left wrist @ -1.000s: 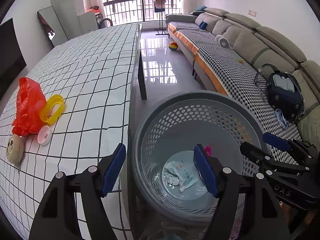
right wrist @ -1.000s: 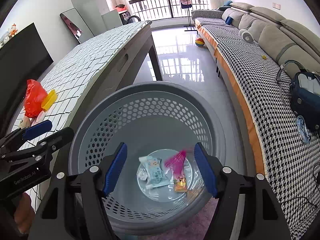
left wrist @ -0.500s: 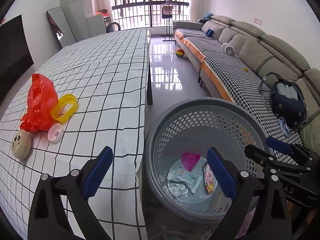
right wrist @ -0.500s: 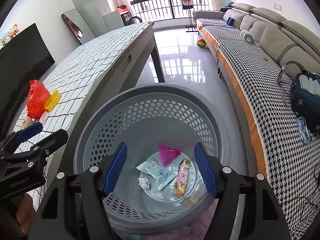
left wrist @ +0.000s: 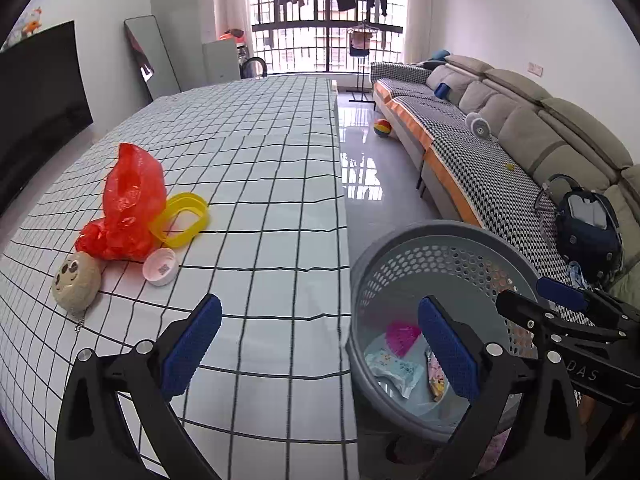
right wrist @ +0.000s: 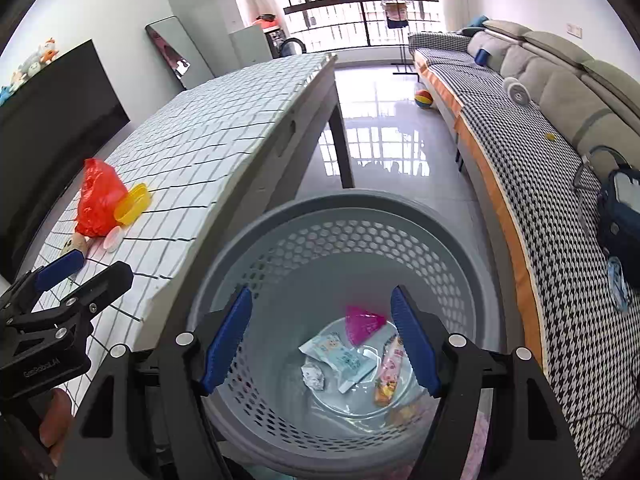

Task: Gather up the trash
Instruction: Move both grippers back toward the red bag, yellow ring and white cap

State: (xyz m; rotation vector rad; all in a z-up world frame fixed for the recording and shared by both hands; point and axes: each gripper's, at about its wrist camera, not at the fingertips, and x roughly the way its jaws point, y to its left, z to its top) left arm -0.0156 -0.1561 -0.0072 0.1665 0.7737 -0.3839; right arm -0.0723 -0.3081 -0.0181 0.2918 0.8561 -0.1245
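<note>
The grey basket (right wrist: 460, 240) right of the worktop (left wrist: 260, 200) holds wrappers (right wrist: 344, 356); left gripper (left wrist: 320, 344) and right gripper (right wrist: 320, 336) are opening, both empty

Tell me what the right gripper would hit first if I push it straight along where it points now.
The right gripper, its empty jaws opening, points down into the grey perforated basket. Probably it would first meet the wrappers on the bottom, likely the pale blue packet between the pads. Depth is uncertain.

Two downward-tilted wrist views, sharing basket (left wrist: 404, 244) and table (right wrist: 224, 128)
</note>
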